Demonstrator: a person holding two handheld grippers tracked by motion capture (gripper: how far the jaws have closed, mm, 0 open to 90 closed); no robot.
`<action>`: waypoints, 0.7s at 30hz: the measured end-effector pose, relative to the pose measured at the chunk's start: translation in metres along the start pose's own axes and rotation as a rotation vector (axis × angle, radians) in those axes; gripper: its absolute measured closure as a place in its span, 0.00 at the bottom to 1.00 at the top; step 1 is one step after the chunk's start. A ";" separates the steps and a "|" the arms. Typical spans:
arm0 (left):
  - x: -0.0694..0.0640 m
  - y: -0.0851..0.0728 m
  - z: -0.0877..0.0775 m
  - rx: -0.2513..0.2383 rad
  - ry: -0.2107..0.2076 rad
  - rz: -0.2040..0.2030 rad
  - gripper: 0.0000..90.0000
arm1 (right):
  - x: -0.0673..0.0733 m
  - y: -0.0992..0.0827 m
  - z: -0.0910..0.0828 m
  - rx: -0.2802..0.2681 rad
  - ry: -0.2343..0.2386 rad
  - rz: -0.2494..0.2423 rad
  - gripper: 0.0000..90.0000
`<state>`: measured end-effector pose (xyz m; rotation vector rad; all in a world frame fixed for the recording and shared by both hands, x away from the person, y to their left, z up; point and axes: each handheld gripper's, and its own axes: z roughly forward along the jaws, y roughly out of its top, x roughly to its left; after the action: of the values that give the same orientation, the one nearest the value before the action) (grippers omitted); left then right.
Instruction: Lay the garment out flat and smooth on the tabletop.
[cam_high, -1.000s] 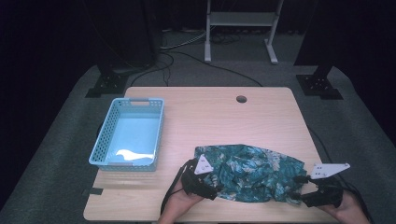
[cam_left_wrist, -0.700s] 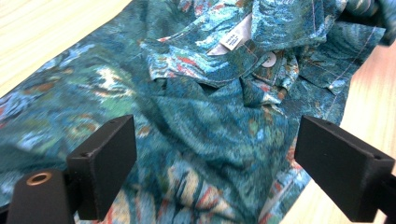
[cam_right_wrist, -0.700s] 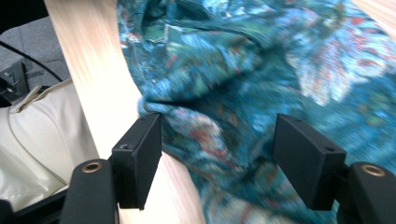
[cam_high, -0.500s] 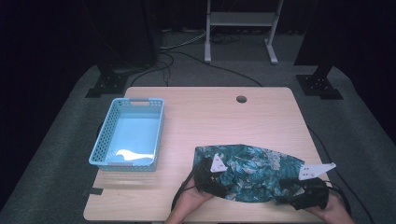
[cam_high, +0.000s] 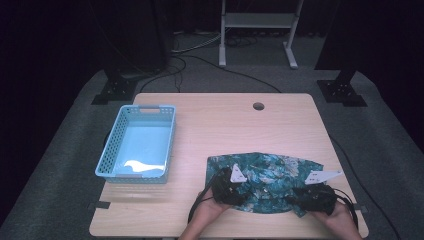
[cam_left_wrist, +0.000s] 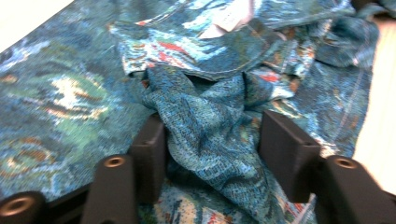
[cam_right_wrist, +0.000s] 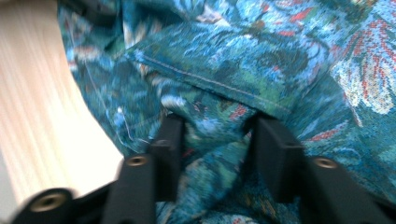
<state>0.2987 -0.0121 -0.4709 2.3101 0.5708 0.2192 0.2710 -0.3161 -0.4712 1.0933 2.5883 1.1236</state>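
Fabric of the teal floral-print garment (cam_high: 272, 177), bunched at lower right of the surface (cam_high: 220, 130), looks light, limp and slippery, so left gripper (cam_left_wrist: 212, 140) and right gripper (cam_right_wrist: 212, 140), jaws just closing, each pinch a raised fold.

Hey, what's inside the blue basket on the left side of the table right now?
The blue basket holds no loose items in the high view; its pale floor shows with a bright glare patch. The strip just inside its near wall is hidden. The patterned cloth lies apart on the table.
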 end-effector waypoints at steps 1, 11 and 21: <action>0.000 0.000 -0.001 0.001 -0.006 0.003 0.56 | -0.001 0.000 0.002 -0.008 0.008 0.008 0.73; 0.003 -0.006 -0.012 0.042 -0.083 -0.006 0.85 | -0.004 0.004 0.009 0.003 0.124 0.052 0.81; -0.009 -0.020 -0.030 0.048 -0.135 -0.021 0.90 | 0.012 0.006 0.007 -0.006 0.205 0.006 0.87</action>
<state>0.2742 0.0147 -0.4632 2.3434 0.5362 0.0392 0.2680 -0.3008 -0.4704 1.0350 2.7325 1.3074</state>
